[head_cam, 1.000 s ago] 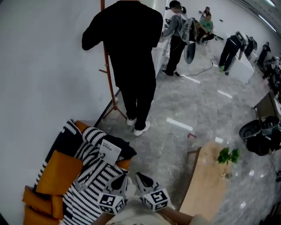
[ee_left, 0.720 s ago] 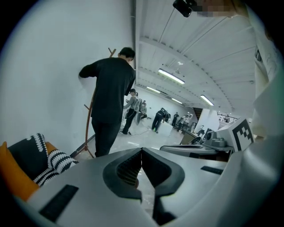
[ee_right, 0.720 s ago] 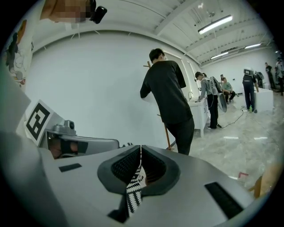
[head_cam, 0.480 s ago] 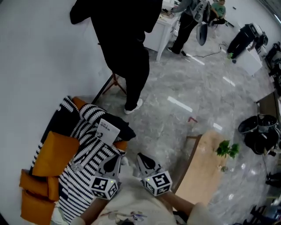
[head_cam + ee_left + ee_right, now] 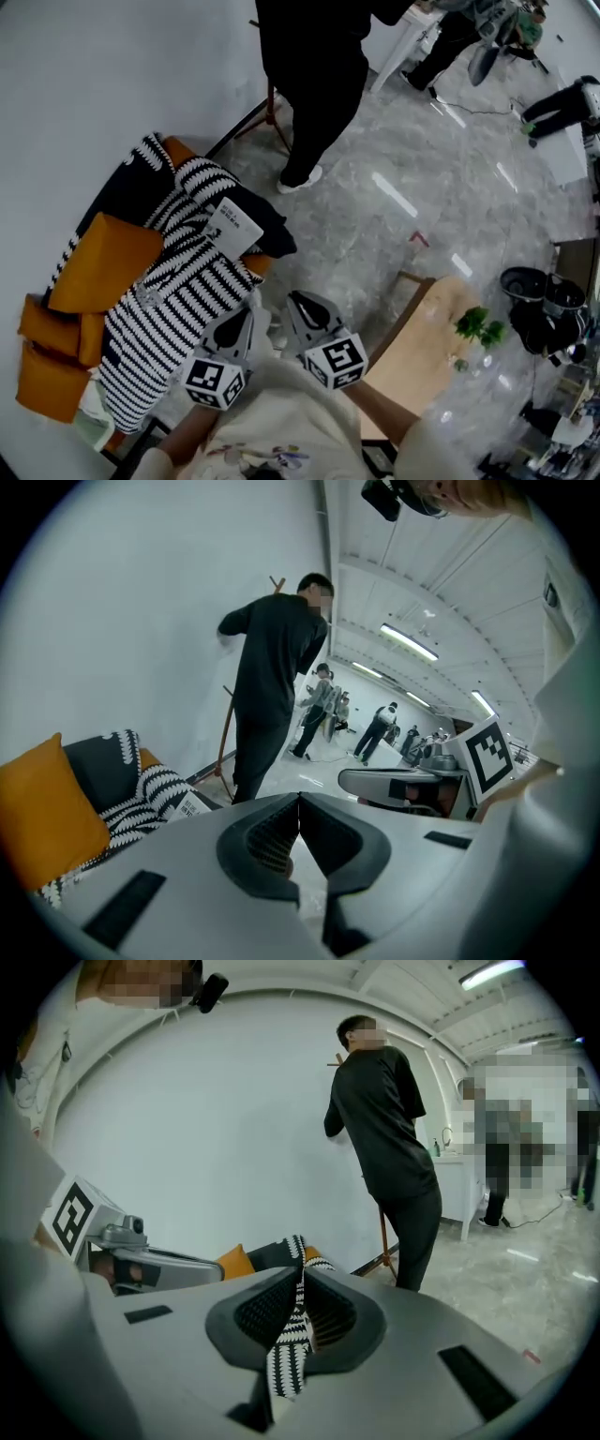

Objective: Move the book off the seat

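Observation:
The book (image 5: pixel 232 225), thin with a white cover, lies on a black-and-white striped blanket (image 5: pixel 178 300) draped over the orange sofa (image 5: pixel 94 258). It also shows in the left gripper view as the book (image 5: pixel 192 805), beside an orange cushion (image 5: pixel 47 808). My left gripper (image 5: pixel 251 307) and right gripper (image 5: pixel 293 300) hover side by side off the sofa's near right corner, a short way from the book. The left gripper (image 5: pixel 298 801) has its jaws meeting, with nothing in them. The right gripper (image 5: pixel 300 1267) is shut too; the striped blanket (image 5: pixel 297 1247) shows beyond its slit.
A person in black (image 5: pixel 319 75) stands on the grey floor just past the sofa, by a wooden coat stand (image 5: pixel 272 103). A low wooden table (image 5: pixel 422 352) with a small plant (image 5: pixel 476 328) is at my right. Black bins (image 5: pixel 539 300) and other people are farther off.
The head view has swung toward the sofa, so the sofa and book now sit higher and larger. Both grippers have moved toward the sofa, still shut. The person in black has shifted right.

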Tool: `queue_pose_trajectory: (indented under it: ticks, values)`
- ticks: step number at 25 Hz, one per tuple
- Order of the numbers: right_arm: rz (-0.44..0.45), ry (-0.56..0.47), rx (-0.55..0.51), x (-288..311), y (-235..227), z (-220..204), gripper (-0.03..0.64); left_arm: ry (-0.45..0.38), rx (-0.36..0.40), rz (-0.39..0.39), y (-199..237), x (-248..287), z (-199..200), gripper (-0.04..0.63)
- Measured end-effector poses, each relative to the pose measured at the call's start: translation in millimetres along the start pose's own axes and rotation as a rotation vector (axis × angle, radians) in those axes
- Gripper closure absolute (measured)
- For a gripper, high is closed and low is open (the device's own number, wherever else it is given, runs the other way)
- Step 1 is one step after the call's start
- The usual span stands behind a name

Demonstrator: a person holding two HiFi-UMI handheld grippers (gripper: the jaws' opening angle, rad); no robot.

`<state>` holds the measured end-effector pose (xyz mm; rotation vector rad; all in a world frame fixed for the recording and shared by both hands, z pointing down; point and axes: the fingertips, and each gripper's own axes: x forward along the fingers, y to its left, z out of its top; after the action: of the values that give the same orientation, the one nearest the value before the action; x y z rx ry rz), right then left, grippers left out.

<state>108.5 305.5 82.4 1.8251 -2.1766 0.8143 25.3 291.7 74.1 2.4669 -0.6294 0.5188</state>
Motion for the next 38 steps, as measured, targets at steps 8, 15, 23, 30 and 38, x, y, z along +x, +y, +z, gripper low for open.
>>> queue_pose_trajectory:
  ticks: [8, 15, 23, 30, 38]
  values:
    - [0.035, 0.049, 0.007, 52, 0, -12, 0.609, 0.021, -0.082, 0.038, 30, 24, -17, 0.588]
    - [0.049, 0.104, 0.027, 97, -12, -21, 0.607, 0.001, -0.135, 0.098, 74, 46, -12, 0.588]
    - [0.041, 0.146, 0.022, 126, -32, -48, 0.607, 0.033, -0.189, 0.108, 98, 69, -45, 0.588]
    - [0.065, 0.191, 0.025, 156, -41, -60, 0.607, 0.057, -0.282, 0.159, 117, 85, -67, 0.588]
    - [0.095, 0.234, 0.011, 196, -56, -73, 0.597, 0.059, -0.338, 0.199, 148, 114, -79, 0.588]
